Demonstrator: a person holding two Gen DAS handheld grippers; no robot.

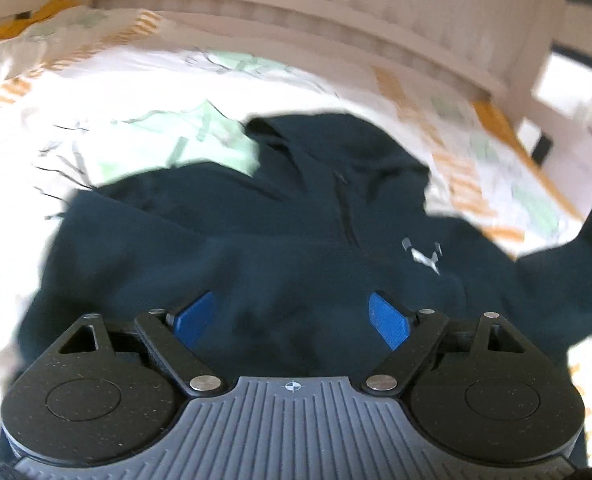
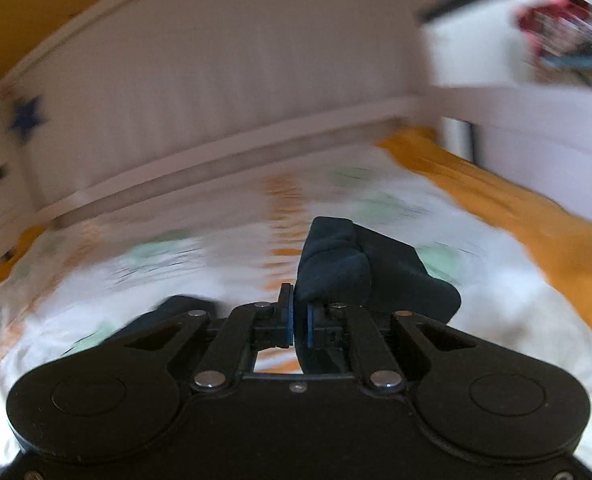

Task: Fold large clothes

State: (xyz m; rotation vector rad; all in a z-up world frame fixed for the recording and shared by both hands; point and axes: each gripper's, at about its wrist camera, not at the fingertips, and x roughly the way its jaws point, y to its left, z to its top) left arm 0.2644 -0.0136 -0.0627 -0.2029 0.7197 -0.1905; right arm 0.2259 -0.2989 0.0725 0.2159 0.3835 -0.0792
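My right gripper (image 2: 300,326) is clenched on a bunched end of the dark navy fleece hoodie (image 1: 263,248), likely a sleeve cuff (blur hides the detail), I judge so that it can be carried across for a fold. My left gripper (image 1: 291,316) hangs released above the chest, holding nothing. The hoodie lies front-up on the white leaf-patterned bedsheet (image 1: 143,92), hood toward the pale wooden bed rail (image 1: 296,12) beyond.
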